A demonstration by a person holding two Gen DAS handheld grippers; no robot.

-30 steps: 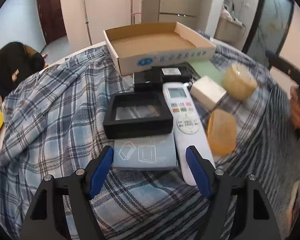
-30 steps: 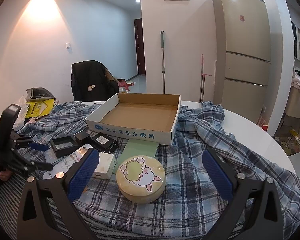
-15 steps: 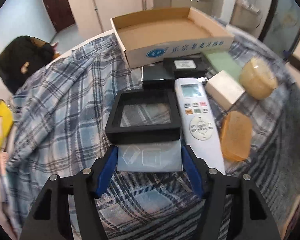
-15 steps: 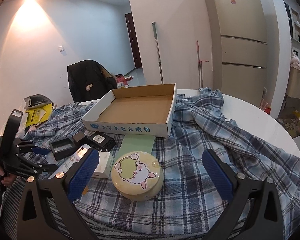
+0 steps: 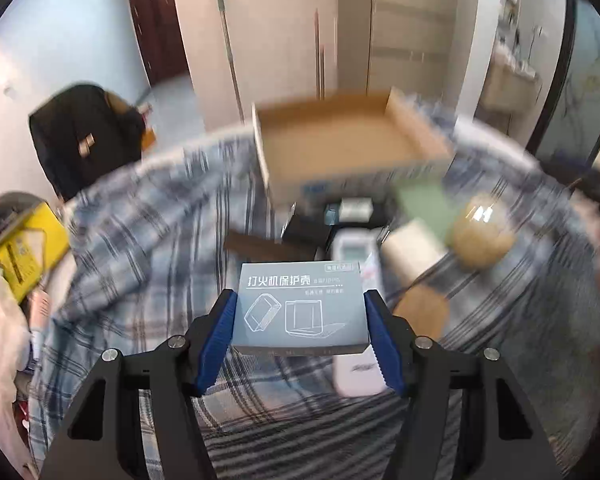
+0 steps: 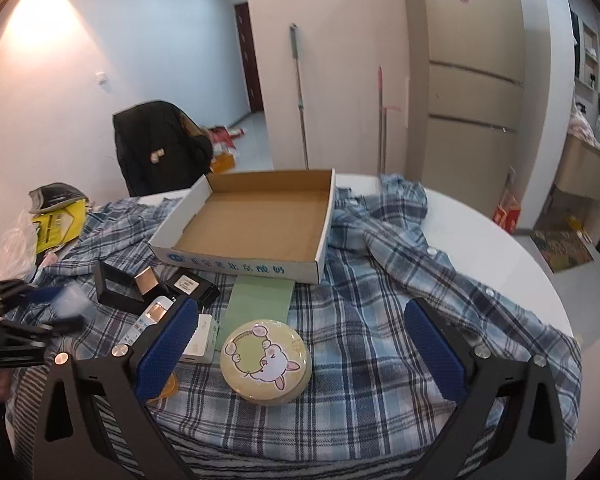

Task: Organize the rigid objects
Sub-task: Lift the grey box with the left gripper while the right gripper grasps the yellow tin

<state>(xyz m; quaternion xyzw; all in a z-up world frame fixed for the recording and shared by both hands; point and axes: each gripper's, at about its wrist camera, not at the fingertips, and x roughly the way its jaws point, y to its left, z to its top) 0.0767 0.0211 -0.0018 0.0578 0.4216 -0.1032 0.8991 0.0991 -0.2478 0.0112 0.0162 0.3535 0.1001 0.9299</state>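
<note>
Plaid cloth (image 6: 380, 312): blue-and-white checked shirt fabric spread rumpled over the round white table (image 6: 480, 240); folds could snag a low-carried item.
Cardboard tray (image 6: 260, 220): open, shallow, bare inside, at the far side of the cloth; likely the place for the sorted items.
Remote control (image 5: 354, 248): white, lying on the cloth under and beyond the lifted box, blurred.
Round tin (image 6: 266, 362): pale yellow lid with a cartoon animal, flat on the cloth between the right claw's fingers but untouched.
Grey-blue box (image 5: 302, 306): small flat carton with Chinese print and line drawings, pinched by its two short sides, clear of the cloth, well short of the tray.
Black frame case (image 6: 114, 286): on the cloth near the tray's front corner, beside other small dark boxes.
Left gripper (image 5: 302, 334): jaws narrowed onto the grey-blue box, blue pads pressing both sides.
Right gripper (image 6: 300, 352): spread wide, holding nothing, hovering over the tin.
Risk, slip: grip only on smooth card edges; a fast swing could twist the box loose.
Risk, collision: too low a path could clip the tray's front wall or nudge the dark boxes in front of it.
Risk, crush: thin carton could buckle under harder squeezing.
</note>
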